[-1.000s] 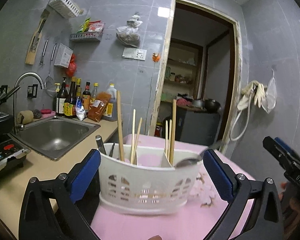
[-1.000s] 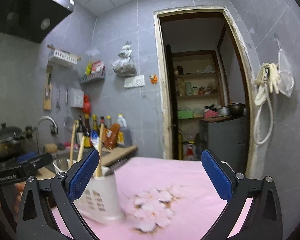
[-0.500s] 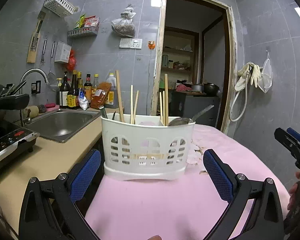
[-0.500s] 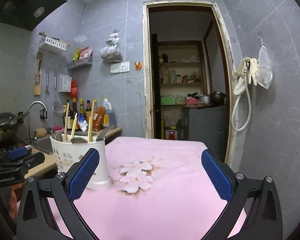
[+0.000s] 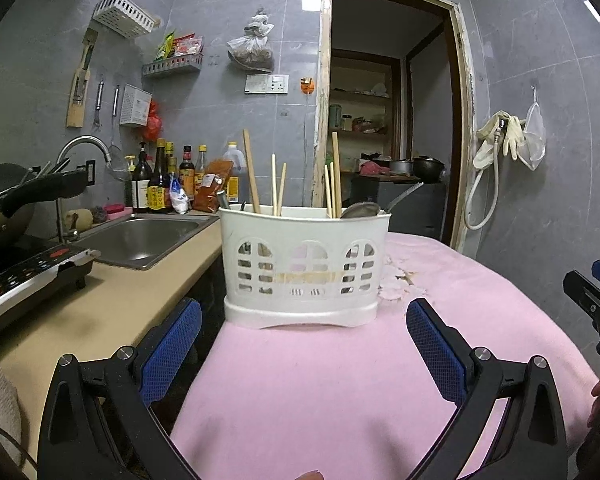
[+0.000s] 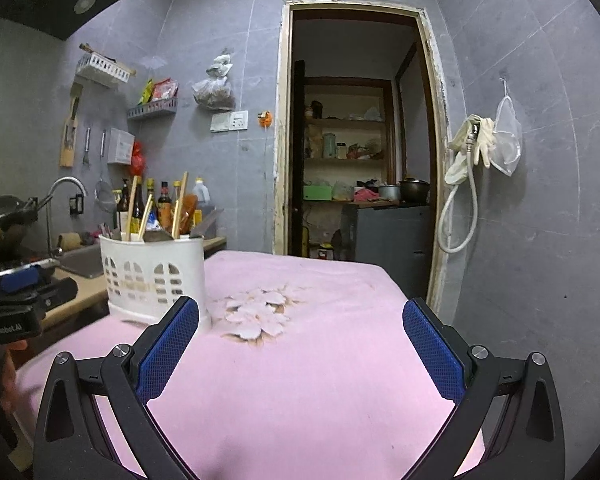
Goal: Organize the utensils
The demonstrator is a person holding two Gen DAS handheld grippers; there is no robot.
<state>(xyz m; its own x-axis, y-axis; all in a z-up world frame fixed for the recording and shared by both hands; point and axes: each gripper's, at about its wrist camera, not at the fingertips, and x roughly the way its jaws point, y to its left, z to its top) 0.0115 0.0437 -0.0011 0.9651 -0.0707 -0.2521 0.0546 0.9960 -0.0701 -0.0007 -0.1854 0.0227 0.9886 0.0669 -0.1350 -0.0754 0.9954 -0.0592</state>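
Observation:
A white slotted utensil caddy (image 5: 303, 268) stands upright on the pink cloth-covered table (image 5: 340, 380). Several wooden chopsticks (image 5: 251, 172) and a metal spoon (image 5: 362, 209) stick up out of it. My left gripper (image 5: 302, 346) is open just in front of the caddy, a short gap away, with nothing between its blue pads. In the right wrist view the caddy (image 6: 153, 276) sits at the left, beyond my open and empty right gripper (image 6: 300, 344). The right gripper also shows at the right edge of the left wrist view (image 5: 596, 300).
A beige counter (image 5: 100, 300) with a steel sink (image 5: 140, 236), a stove (image 5: 24, 276) and sauce bottles (image 5: 160, 184) adjoins the table's left side. A wok (image 5: 4, 204) sits on the stove. An open doorway (image 5: 384, 120) lies behind, a hose and gloves (image 5: 496, 148) on the right wall.
Both grippers have drawn back from the caddy and dropped lower. The caddy now stands free on the table beyond the left gripper's fingers, no longer between them.

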